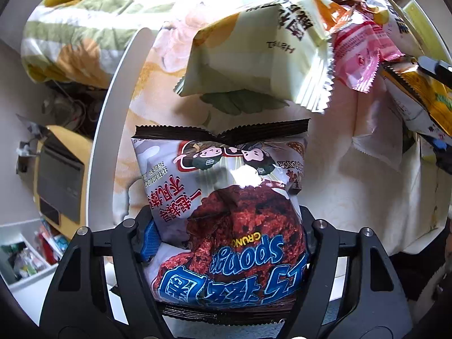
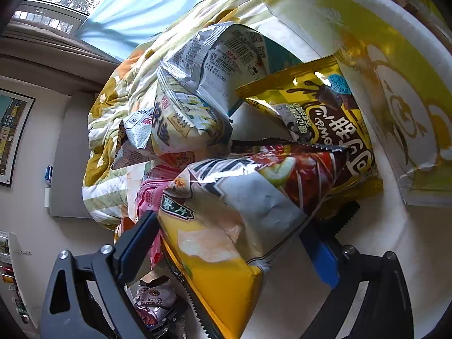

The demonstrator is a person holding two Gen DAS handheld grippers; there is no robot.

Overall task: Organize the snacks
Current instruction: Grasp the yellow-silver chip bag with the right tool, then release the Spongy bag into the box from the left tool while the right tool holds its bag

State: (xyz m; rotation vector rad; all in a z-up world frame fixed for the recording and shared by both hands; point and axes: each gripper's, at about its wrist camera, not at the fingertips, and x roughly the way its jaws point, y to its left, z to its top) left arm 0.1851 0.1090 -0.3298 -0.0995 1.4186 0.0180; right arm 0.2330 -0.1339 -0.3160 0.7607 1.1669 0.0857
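Note:
A chocolate sponge snack bag (image 1: 226, 175) with blue lettering lies on the floral cloth (image 1: 158, 84). My left gripper (image 1: 226, 217) points down over it, and both fingers press its sides, so the bag bulges between them. In the right wrist view a potato chip bag (image 2: 240, 197), yellow, white and red, sits between the fingers of my right gripper (image 2: 231, 220). The left finger (image 2: 141, 234) and the blue pad (image 2: 322, 254) both touch its edges. It rests on top of a snack pile.
A pale green packet (image 1: 254, 56), a pink packet (image 1: 358, 56) and a yellow bag (image 1: 423, 99) lie beyond the sponge bag. A yellow chocolate bag (image 2: 333, 118) and white packets (image 2: 226, 62) crowd the chip bag. A white rim (image 1: 113, 113) borders the surface; a bin (image 1: 25, 254) stands below.

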